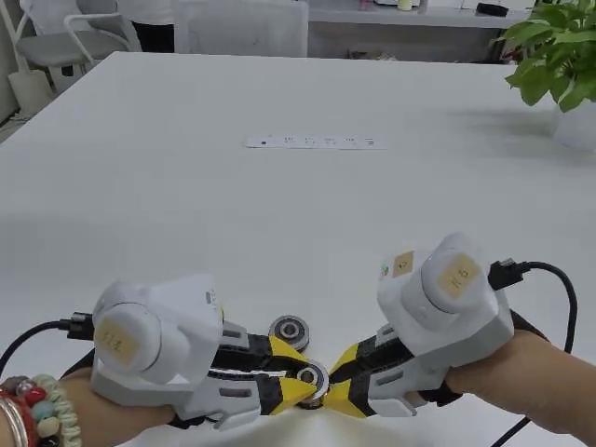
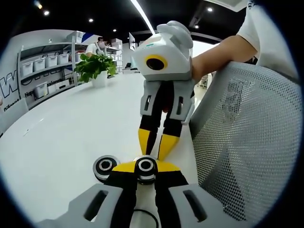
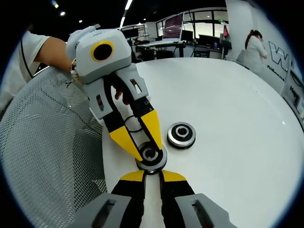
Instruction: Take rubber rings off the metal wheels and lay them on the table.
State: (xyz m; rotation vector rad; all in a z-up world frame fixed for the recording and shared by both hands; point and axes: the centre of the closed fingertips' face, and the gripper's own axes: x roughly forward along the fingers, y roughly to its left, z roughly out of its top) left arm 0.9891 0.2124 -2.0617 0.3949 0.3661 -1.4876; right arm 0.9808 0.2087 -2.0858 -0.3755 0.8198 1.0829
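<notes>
A small metal wheel (image 1: 312, 377) with a black rubber ring around its rim sits near the front edge of the white table (image 1: 279, 214). My left gripper (image 1: 300, 386) comes from the left and is shut on this wheel (image 2: 146, 170). My right gripper (image 1: 330, 386) meets it from the right, its jaws nearly together and pinching the near rim of the wheel (image 3: 151, 156). In the left gripper view the right gripper (image 2: 154, 151) points down at the wheel. A second ringed wheel (image 1: 289, 331) lies flat on the table just beyond, untouched (image 2: 105, 166) (image 3: 181, 134).
A white power strip (image 1: 315, 142) lies mid-table. A potted plant (image 1: 559, 51) stands at the far right corner. A grey mesh chair back (image 2: 247, 133) is close behind the table's front edge. The right gripper's black cable (image 1: 549, 279) trails off to the right.
</notes>
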